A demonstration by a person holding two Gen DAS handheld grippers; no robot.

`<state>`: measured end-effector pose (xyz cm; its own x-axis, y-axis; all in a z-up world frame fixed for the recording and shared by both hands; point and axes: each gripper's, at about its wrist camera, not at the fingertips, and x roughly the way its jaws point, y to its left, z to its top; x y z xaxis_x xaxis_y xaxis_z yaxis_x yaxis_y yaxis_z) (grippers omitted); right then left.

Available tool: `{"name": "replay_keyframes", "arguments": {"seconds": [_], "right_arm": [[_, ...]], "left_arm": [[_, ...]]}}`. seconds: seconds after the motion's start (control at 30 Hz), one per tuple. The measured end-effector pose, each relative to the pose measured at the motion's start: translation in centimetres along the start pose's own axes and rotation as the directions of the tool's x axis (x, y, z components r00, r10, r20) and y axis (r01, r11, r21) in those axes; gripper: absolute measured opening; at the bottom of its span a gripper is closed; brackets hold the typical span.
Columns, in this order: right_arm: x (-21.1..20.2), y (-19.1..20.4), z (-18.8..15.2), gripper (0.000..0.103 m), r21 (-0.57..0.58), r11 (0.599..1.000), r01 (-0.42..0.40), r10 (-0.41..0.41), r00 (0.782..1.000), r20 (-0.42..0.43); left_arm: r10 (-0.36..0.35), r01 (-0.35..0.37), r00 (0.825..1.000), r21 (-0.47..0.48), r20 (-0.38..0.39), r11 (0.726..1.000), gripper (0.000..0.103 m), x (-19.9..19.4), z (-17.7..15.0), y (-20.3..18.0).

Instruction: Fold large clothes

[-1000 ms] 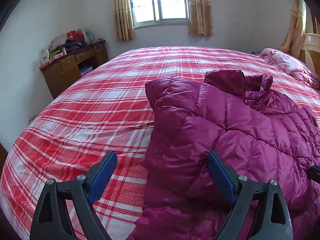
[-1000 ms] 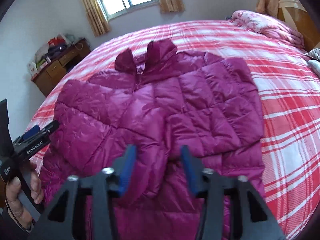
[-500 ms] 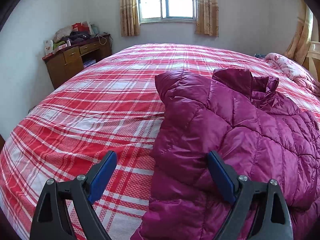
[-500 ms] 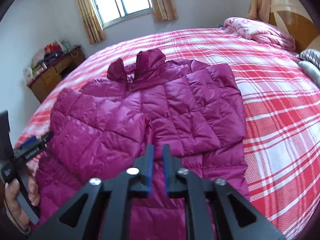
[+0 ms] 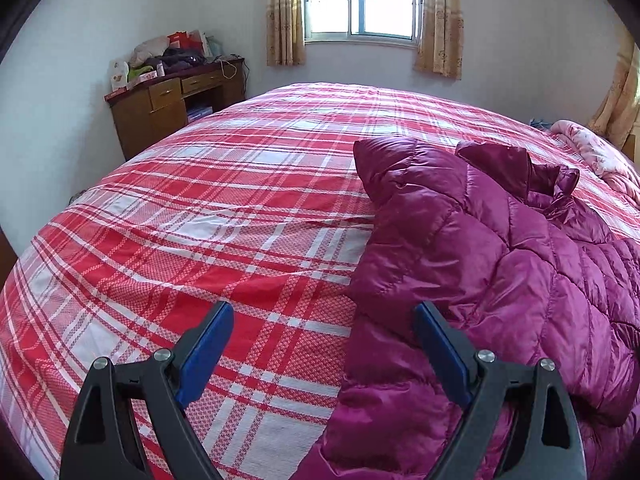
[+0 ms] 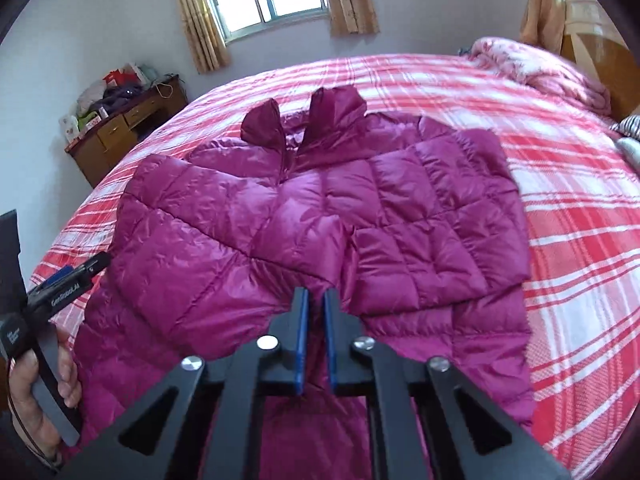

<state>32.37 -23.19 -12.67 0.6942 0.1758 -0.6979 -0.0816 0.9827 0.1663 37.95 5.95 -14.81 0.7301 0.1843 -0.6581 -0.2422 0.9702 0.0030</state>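
A magenta quilted puffer jacket lies front up on the red plaid bed, both sleeves folded in over its chest, collar toward the window. In the left wrist view the jacket fills the right side. My left gripper is open and empty, above the jacket's left edge. It also shows in the right wrist view, held by a hand. My right gripper is nearly shut with a narrow gap, empty, above the jacket's lower middle.
A wooden desk piled with bags and clothes stands by the far left wall. A pink floral quilt lies bunched at the bed's far right, near a wooden headboard. A curtained window is behind the bed.
My right gripper has closed from open to nearly shut and pulled back from the jacket. My left gripper has shifted left, so more bare bedspread shows.
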Motion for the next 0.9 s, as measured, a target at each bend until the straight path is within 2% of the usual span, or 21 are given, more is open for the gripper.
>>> {"name": "replay_keyframes", "arguments": {"seconds": [0.13,0.27,0.3,0.33,0.37,0.4,0.43,0.47,0.57,0.63,0.67,0.7,0.8,0.9], "right_arm": [[-1.0,-1.1,-1.2,0.006,0.011,0.999,0.031,-0.031,1.0,-0.004],[-0.3,-2.0,-1.9,0.006,0.054,0.999,0.001,0.001,0.999,-0.037],[-0.3,-2.1,-1.7,0.012,0.076,0.997,-0.013,0.015,1.0,-0.024],[-0.5,-2.3,-1.5,0.023,0.099,0.995,-0.031,0.032,0.999,-0.007],[-0.7,-2.2,-1.2,0.061,0.118,0.992,-0.049,0.048,0.999,0.013],[-1.2,-2.2,-1.0,0.093,0.135,0.989,-0.065,0.058,0.997,0.051],[-1.7,-2.0,-0.7,0.1,0.141,0.987,-0.074,0.061,0.994,0.096],[-1.7,-1.7,-0.4,0.1,0.128,0.989,-0.071,0.057,0.993,0.106],[-0.3,-0.5,0.6,0.088,0.093,0.994,-0.065,0.059,0.996,0.061],[1.6,0.0,0.9,0.083,0.084,0.994,-0.064,0.065,0.998,-0.001],[2.4,0.3,0.9,0.055,0.071,0.995,-0.065,0.068,0.997,-0.04],[3.3,0.7,0.8,0.017,0.051,0.997,-0.066,0.07,0.994,-0.079],[1.8,1.2,0.3,0.012,0.013,0.999,-0.043,0.044,0.998,-0.041],[-0.4,1.1,-0.7,0.012,-0.043,0.998,0.05,-0.05,0.999,0.016]], "left_arm": [[0.006,-0.006,1.0,0.008,-0.002,1.0,0.092,0.1,0.0,-0.2],[0.007,-0.007,1.0,0.011,-0.009,1.0,0.092,0.2,0.0,-0.3],[0.009,-0.009,1.0,0.012,-0.01,1.0,0.092,0.2,0.0,-0.3],[0.01,-0.009,1.0,0.012,-0.009,1.0,0.092,0.2,0.0,-0.3],[0.01,-0.01,1.0,0.011,-0.006,1.0,0.092,0.2,0.0,-0.3],[0.01,-0.01,1.0,0.011,-0.005,1.0,0.092,0.1,0.0,-0.3],[0.01,-0.01,1.0,0.011,-0.004,1.0,0.092,0.1,0.0,-0.3],[0.01,-0.01,1.0,0.011,-0.005,1.0,0.092,0.2,0.0,-0.3],[0.015,-0.015,1.0,0.017,-0.007,1.0,0.092,0.2,-0.1,-0.3],[0.016,-0.016,1.0,0.024,-0.006,1.0,0.092,0.2,-0.1,-0.4],[0.017,-0.017,1.0,0.026,-0.006,1.0,0.092,0.2,-0.1,-0.5],[0.014,-0.014,1.0,0.025,-0.006,1.0,0.092,0.2,-0.1,-0.4],[0.004,-0.004,1.0,0.02,-0.007,1.0,0.092,0.1,-0.1,-0.3],[-0.007,0.007,1.0,0.013,-0.011,1.0,0.092,0.2,-0.1,-0.2]]}}
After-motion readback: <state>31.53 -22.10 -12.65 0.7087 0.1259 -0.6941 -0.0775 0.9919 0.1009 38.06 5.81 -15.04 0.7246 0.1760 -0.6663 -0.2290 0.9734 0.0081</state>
